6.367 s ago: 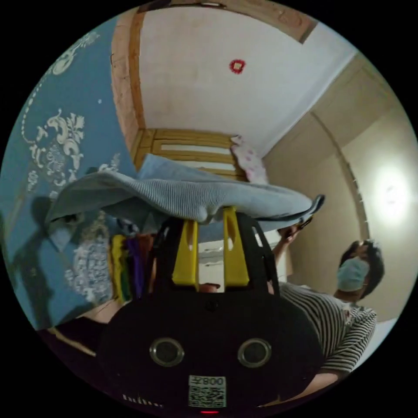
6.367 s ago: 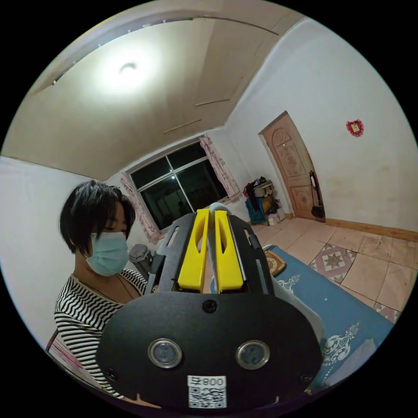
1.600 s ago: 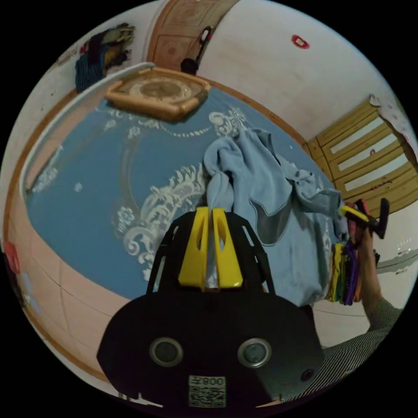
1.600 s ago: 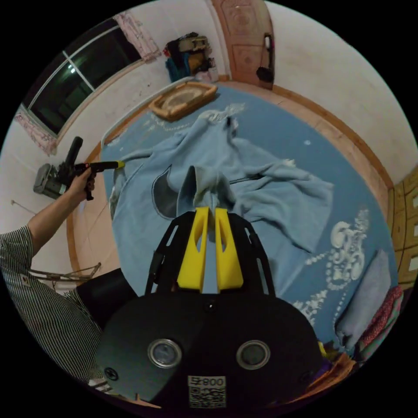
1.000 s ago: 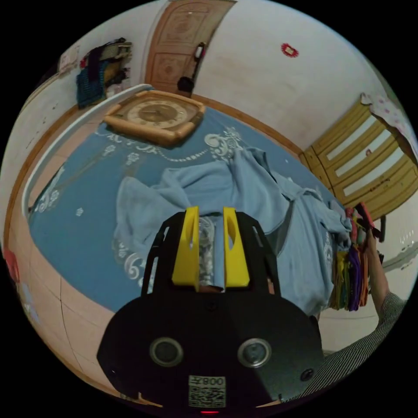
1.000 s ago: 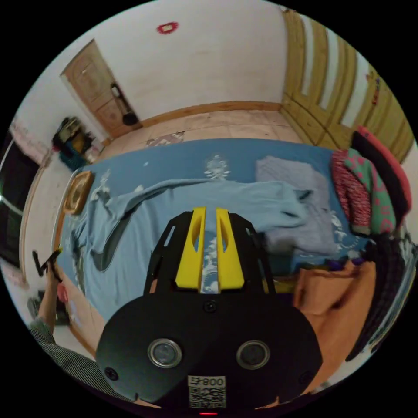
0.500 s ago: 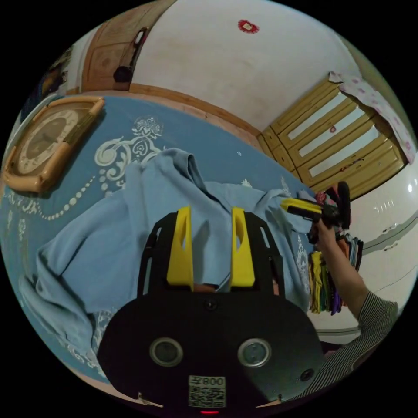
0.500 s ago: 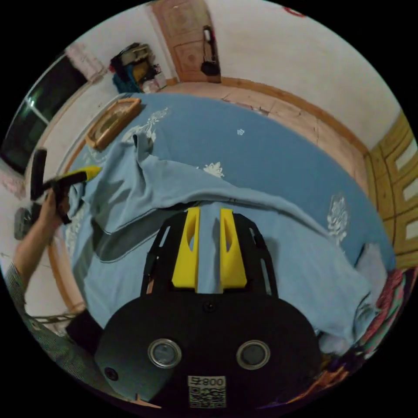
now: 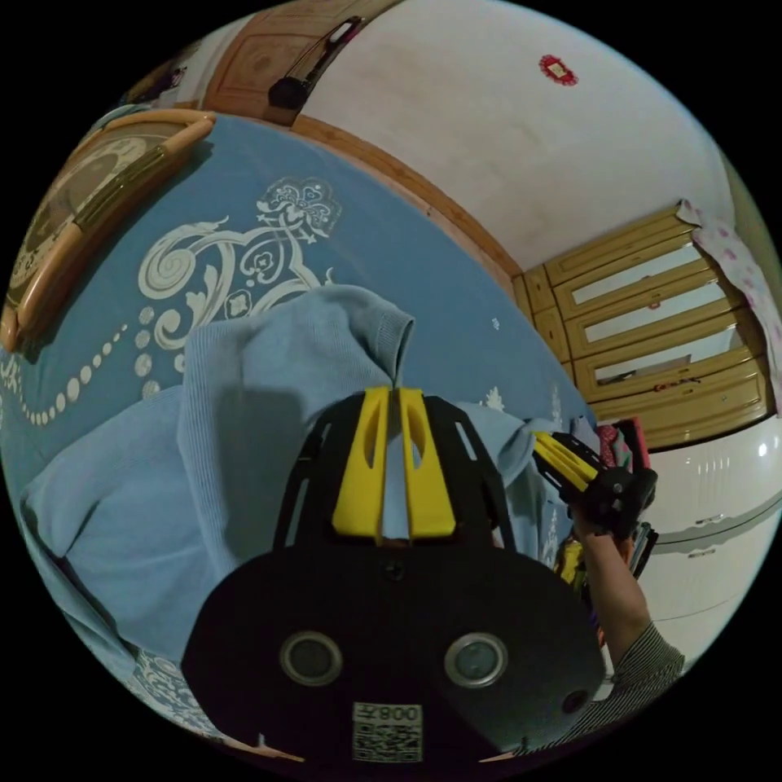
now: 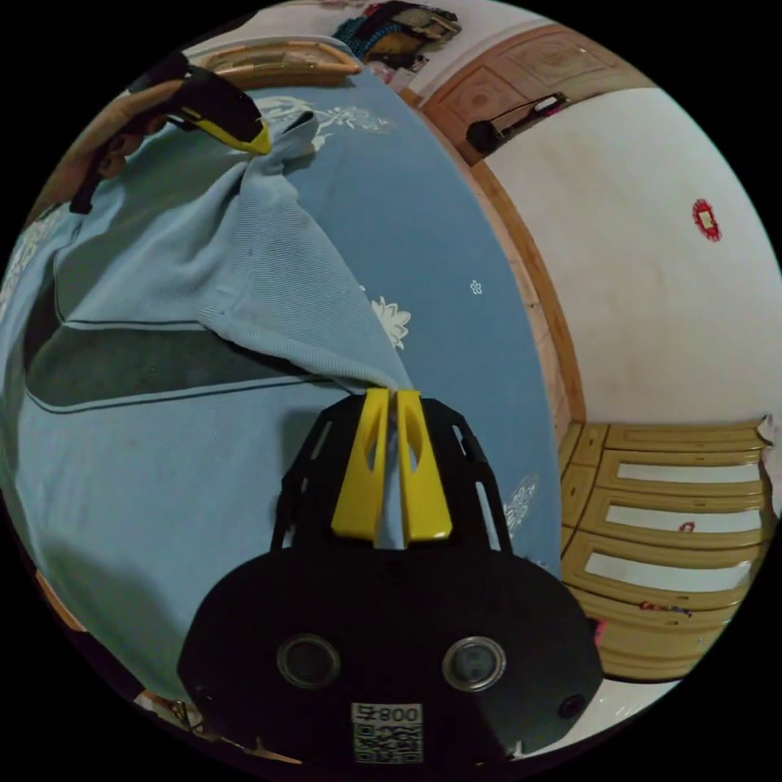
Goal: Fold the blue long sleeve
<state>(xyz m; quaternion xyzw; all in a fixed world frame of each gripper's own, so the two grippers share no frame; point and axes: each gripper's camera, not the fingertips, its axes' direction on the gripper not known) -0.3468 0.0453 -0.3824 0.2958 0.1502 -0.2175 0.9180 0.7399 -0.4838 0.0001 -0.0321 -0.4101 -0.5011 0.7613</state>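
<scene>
The blue long sleeve [image 9: 244,407] lies spread on the blue bedspread [image 9: 391,236], ribbed, with a dark grey panel [image 10: 147,358] across it. My left gripper [image 9: 389,397] is shut on a raised fold of it near a ribbed cuff or hem. That same gripper [image 10: 232,122] appears at the top left of the right gripper view, in a hand, pinching the cloth. My right gripper [image 10: 388,397] is shut on a pointed edge of the garment. In the left gripper view it [image 9: 566,460] sits at the right, held by a hand with a striped sleeve.
A wooden-framed clock [image 9: 81,195] lies on the bedspread's far end. A yellow wooden wardrobe [image 9: 660,326] and white wall stand beyond the bed. A door [image 10: 529,73] with a dark object leaning on it is farther off. Colourful clothes [image 9: 619,440] are piled near the right gripper.
Half a second ago both grippers hung open over the garment; now each has closed on a pinch of its fabric, lower and nearer the cloth.
</scene>
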